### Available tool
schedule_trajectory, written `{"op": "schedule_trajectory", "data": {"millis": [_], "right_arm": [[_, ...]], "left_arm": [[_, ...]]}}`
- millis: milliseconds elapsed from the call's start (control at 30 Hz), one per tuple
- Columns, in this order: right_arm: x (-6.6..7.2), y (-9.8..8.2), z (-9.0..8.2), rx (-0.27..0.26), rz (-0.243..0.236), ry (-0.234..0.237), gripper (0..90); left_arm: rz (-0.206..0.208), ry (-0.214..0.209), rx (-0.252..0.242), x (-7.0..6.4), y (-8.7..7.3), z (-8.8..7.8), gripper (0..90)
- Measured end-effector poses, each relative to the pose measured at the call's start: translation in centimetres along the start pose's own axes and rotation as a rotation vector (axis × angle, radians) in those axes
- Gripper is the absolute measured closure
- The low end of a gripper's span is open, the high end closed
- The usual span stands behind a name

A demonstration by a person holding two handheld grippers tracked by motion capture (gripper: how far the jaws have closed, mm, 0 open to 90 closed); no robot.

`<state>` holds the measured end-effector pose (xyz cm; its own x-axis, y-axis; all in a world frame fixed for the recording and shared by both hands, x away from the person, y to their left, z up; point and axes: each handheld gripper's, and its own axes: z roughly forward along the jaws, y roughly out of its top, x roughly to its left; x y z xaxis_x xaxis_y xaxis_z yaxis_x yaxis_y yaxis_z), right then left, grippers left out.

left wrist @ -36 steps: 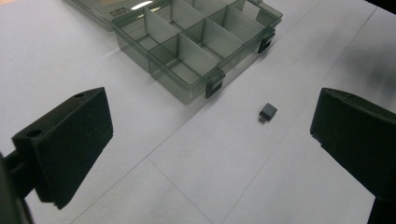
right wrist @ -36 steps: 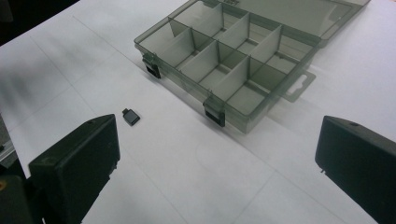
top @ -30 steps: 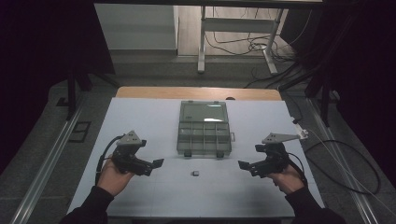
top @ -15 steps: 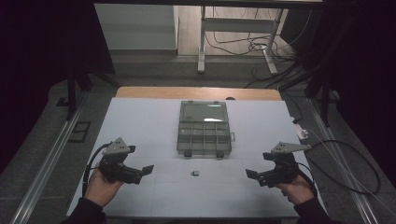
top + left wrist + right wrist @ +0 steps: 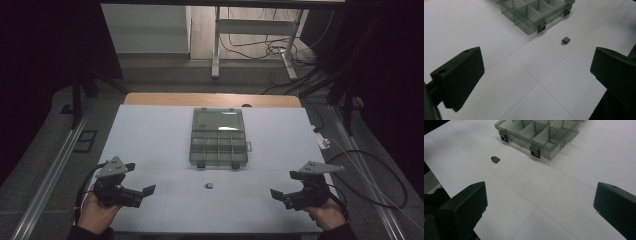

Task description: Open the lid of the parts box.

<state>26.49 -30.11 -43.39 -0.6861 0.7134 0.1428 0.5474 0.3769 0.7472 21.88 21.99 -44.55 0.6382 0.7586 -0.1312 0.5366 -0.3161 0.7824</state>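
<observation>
Both hands have pulled back toward the near table edge. Left gripper and right gripper are both spread wide, empty. The small black part lies ahead between them, just short of the open box. Approach low, straddle it squarely.

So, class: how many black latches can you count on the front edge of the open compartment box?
2. One latch sits near the front left corner of the compartment box, the other latch near the front right. None seem hidden.
</observation>
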Motion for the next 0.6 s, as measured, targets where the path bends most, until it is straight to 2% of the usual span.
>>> {"op": "schedule_trajectory", "data": {"millis": [300, 600], "right_arm": [[0.2, -1.0, -1.1, 0.005, 0.022, -0.029, 0.0], [0.5, -1.8, -1.9, 0.012, 0.020, -0.044, 0.0]], "left_arm": [[-0.023, 0.013, 0.005, -0.3, -0.9, -1.0, 0.0], [-0.040, 0.032, -0.006, -0.5, -1.7, -1.9, 0.0]]}}
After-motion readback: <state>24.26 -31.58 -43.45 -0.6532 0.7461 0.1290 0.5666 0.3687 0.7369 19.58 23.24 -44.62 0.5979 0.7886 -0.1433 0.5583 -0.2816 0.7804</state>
